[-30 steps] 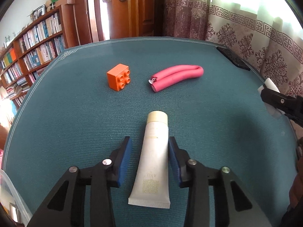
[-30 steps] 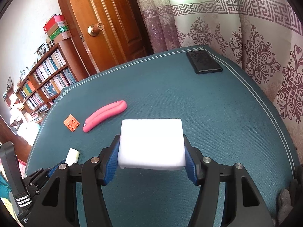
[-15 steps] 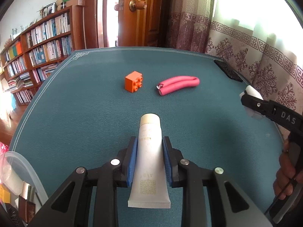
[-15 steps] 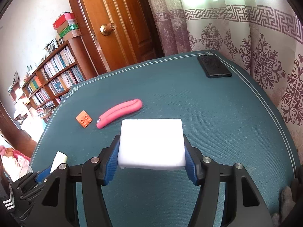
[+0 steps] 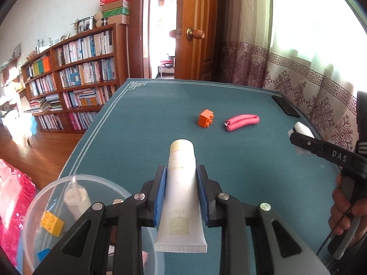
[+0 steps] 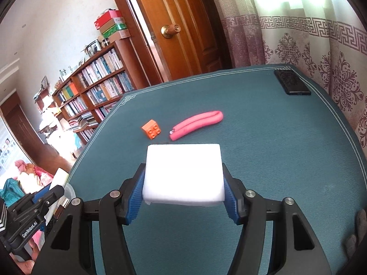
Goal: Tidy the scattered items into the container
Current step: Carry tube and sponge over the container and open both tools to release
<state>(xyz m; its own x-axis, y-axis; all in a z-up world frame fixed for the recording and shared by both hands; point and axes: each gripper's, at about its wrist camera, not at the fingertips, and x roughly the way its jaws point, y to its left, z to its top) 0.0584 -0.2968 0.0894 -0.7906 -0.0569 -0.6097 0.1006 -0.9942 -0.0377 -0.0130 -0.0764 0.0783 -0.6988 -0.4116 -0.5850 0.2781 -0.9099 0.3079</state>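
My left gripper [image 5: 181, 171] is shut on a white cream tube [image 5: 181, 197], held in the air with the cap pointing forward. Below it to the left stands a clear plastic container [image 5: 41, 192] with a yellow brick [image 5: 51, 223] and other small items inside. My right gripper [image 6: 183, 168] is shut on a white sponge block [image 6: 183, 183], lifted above the green tabletop [image 6: 286, 160]. An orange brick [image 6: 151, 129] and a folded pink foam roller [image 6: 197, 122] lie side by side mid-table, ahead of both grippers.
A black phone [image 6: 292, 82] lies at the table's far right corner beside the curtain. A bookcase [image 5: 75, 80] and an open wooden door [image 5: 197, 29] stand beyond the table. The container sits at the table's near left edge, with wooden floor below it.
The left gripper closed on the tube, lifted it and drew back to the left, bringing the container into view beneath it. The right gripper kept the sponge and rose a little.
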